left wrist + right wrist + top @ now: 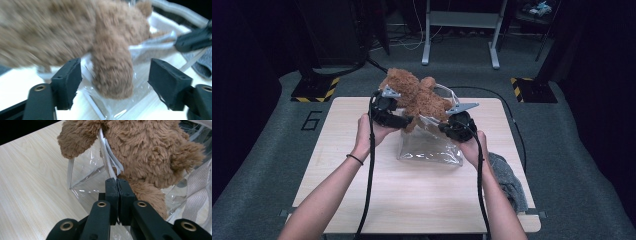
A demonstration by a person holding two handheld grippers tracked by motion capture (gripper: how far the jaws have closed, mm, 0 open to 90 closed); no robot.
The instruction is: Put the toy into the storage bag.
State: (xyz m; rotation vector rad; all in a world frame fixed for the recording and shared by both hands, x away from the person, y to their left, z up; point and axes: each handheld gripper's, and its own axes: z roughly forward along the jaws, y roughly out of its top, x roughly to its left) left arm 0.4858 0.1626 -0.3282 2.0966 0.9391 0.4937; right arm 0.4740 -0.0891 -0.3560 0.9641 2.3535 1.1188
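Right hand-held gripper [117, 182] pinches the clear bag's rim [113, 161] — left hand-held gripper [115, 75] spread around the teddy bear's leg [112, 72].

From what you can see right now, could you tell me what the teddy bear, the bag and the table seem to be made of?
Teddy bear: soft brown plush, going by the shaggy, matte pile.
Bag: clear, flexible plastic film, glossy; it shows glare and creases, and the table is visible through it. Its white edging looks like fabric or plastic; unclear.
Table: pale wood-grain top, smooth and matte, possibly laminate rather than solid wood.

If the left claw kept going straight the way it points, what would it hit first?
Most likely the teddy's leg, which hangs between the open left claw jaws, with the clear bag just beneath; blur leaves depth uncertain.
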